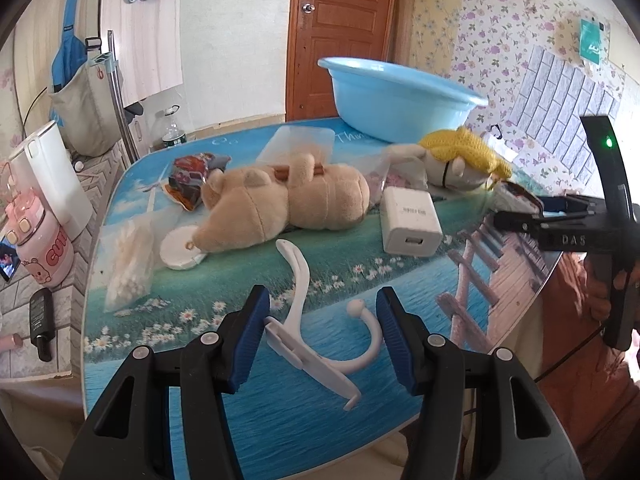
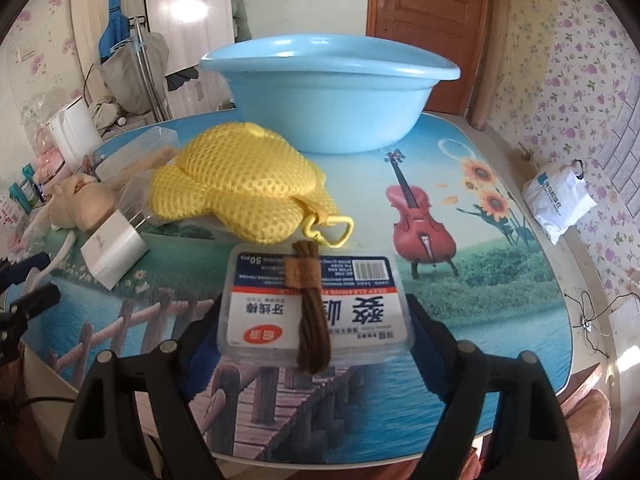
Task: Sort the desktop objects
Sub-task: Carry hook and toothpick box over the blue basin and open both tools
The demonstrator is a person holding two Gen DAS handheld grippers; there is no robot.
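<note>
R gripper (image 2: 316, 340) pinches the floss-pick box (image 2: 316, 300), brown cord bundle (image 2: 310, 312) riding on top, held well short of the blue basin (image 2: 332, 96), prob. its drop spot. L gripper (image 1: 320, 332) hangs spread w/ the white hook (image 1: 308, 320) between its pads, also short of the basin, lined up for a grab.

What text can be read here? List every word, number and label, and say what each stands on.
"DAS": body of the right gripper.
"50pcs", "DEEP CLEANING", "牙线棒": label of the floss pick box, seen upside down.
"CU…", cut off: pink bottle.
"Th…", partly hidden: printed table mat.
Too blurred to read: print on the white charger and the white plastic bag.
</note>
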